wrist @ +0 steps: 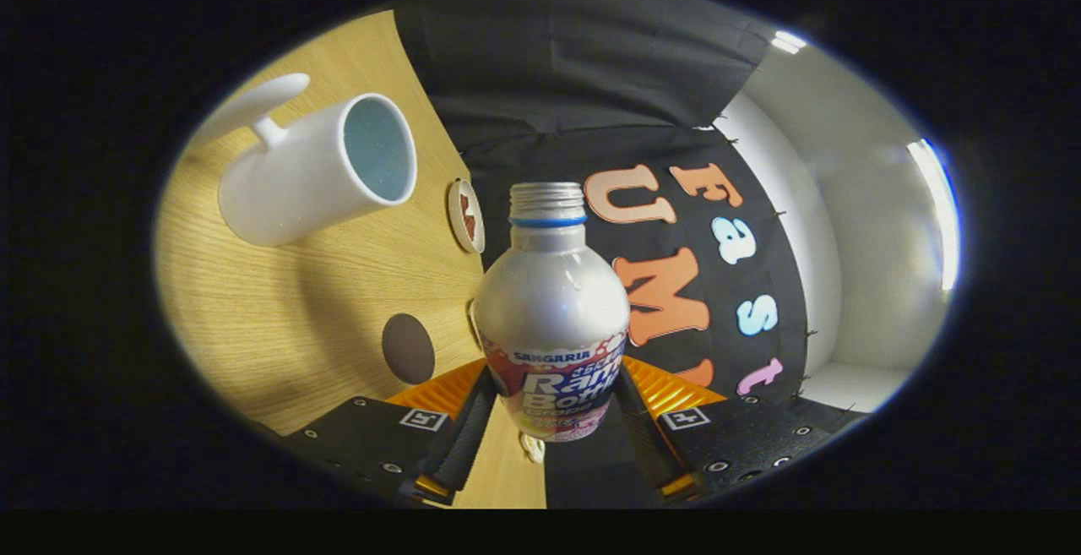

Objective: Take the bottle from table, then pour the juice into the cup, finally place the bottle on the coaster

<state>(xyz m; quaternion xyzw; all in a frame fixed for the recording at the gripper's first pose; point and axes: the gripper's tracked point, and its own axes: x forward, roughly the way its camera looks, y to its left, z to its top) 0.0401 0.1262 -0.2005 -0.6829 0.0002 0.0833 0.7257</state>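
A silver bottle (pixel 551 310) with a threaded open neck and a blue ring sits between my fingers, and my gripper (pixel 553 420) is shut on its labelled lower body. The whole view is rolled sideways, so the wooden table (pixel 279 318) stands like a wall beside the bottle. A white cup (pixel 317 171) with a handle rests on that table, beyond the fingers and off to the side of the bottle's neck, its mouth showing a pale inside. A small round coaster (pixel 466 215) with a red pattern lies on the table between the cup and the bottle's neck.
A dark brown round disc (pixel 408 348) lies on the table close to the fingers. The black cloth wall (pixel 591 90) hangs behind the bottle, with a white wall (pixel 853 225) and light strips past it.
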